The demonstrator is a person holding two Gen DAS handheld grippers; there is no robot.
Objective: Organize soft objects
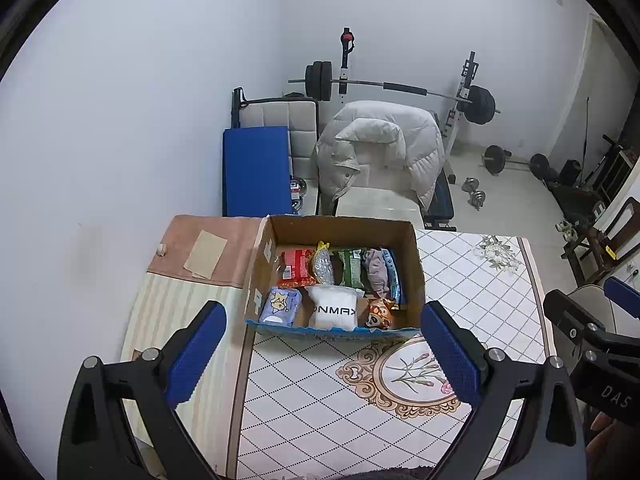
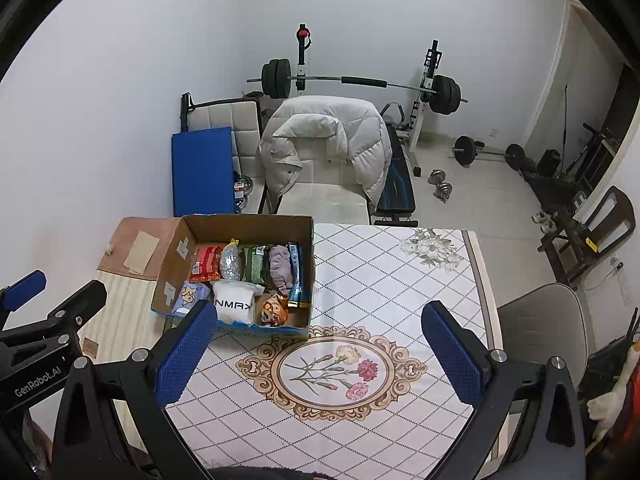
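A cardboard box [image 1: 416,264] [image 2: 240,222] stands on the table and holds several soft packs: a red pack [image 1: 297,267], a silvery bag [image 1: 322,266], a green pack [image 1: 352,266], a mauve cloth [image 1: 377,270], a white KAMNO pack [image 1: 334,312] [image 2: 234,305], a blue tissue pack [image 1: 280,306] and an orange snack bag [image 1: 379,313] [image 2: 274,310]. My left gripper [image 1: 320,344] is open and empty, raised in front of the box. My right gripper [image 2: 320,344] is open and empty, above the table to the box's right.
The table carries a diamond-pattern cloth with a flower medallion [image 2: 332,372]. A brown paper piece [image 1: 206,253] lies at the far left corner. Behind the table are a chair with a puffy coat [image 1: 380,148], a blue mat [image 1: 256,170] and a barbell rack [image 1: 400,88].
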